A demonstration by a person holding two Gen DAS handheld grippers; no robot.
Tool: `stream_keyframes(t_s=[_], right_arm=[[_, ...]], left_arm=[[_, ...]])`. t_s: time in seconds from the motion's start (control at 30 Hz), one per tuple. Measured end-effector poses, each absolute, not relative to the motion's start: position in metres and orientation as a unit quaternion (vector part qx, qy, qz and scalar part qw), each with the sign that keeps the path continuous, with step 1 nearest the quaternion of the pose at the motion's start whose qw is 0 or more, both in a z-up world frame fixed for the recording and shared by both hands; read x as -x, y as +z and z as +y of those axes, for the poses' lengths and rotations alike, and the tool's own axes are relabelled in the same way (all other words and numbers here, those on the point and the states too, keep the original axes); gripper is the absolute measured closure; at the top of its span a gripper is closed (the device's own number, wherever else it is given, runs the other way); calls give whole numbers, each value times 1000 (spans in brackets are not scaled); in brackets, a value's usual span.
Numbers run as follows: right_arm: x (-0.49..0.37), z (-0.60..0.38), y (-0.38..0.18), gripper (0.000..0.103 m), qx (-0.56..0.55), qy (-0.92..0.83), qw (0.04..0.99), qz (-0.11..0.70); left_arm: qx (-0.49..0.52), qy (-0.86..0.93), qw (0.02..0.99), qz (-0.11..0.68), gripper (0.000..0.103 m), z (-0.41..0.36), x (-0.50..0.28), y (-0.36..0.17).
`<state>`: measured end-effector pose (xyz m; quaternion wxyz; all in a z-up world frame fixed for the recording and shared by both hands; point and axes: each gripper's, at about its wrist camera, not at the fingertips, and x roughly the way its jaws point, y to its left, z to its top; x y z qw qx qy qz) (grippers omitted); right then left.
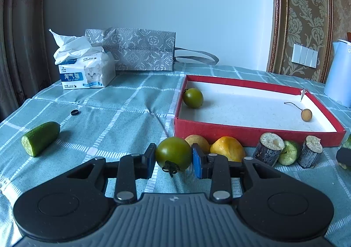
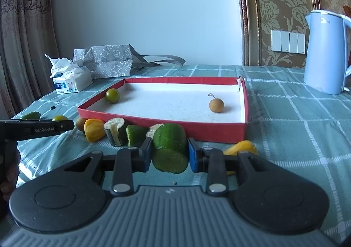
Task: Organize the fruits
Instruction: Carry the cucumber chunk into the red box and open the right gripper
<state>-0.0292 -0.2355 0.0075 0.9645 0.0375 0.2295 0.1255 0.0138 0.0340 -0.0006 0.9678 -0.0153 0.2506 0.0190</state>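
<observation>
My left gripper (image 1: 173,158) is shut on a green tomato (image 1: 173,153), just in front of the red tray (image 1: 241,131). My right gripper (image 2: 170,154) is shut on a green cucumber piece (image 2: 170,148), also in front of the red tray (image 2: 153,120). Inside the tray lie another green tomato (image 1: 193,97) (image 2: 112,96) at its left end and a small brown longan (image 1: 306,114) (image 2: 216,105) at its right end. The left gripper's body (image 2: 37,129) shows at the left of the right wrist view.
Along the tray's front lie yellow fruit pieces (image 1: 227,148) (image 2: 94,129), dark-skinned cut chunks (image 1: 268,151), and a green piece (image 2: 136,137). A cucumber end (image 1: 40,138) lies far left. A tissue pack (image 1: 86,71), a grey bag (image 1: 140,49) and a blue kettle (image 2: 324,53) stand behind.
</observation>
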Motion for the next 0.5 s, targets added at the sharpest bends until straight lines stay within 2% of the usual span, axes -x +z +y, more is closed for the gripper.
stream_keyframes(t_s=[0.23,0.5], right_arm=[[16,-229,32,72,-16,118,971,208],[-50,-221,49,72,-7,96,973,210]], left_arm=[[17,15,968,248,70,34,-12,0],[18,15,968,249,70,34,-12,0]])
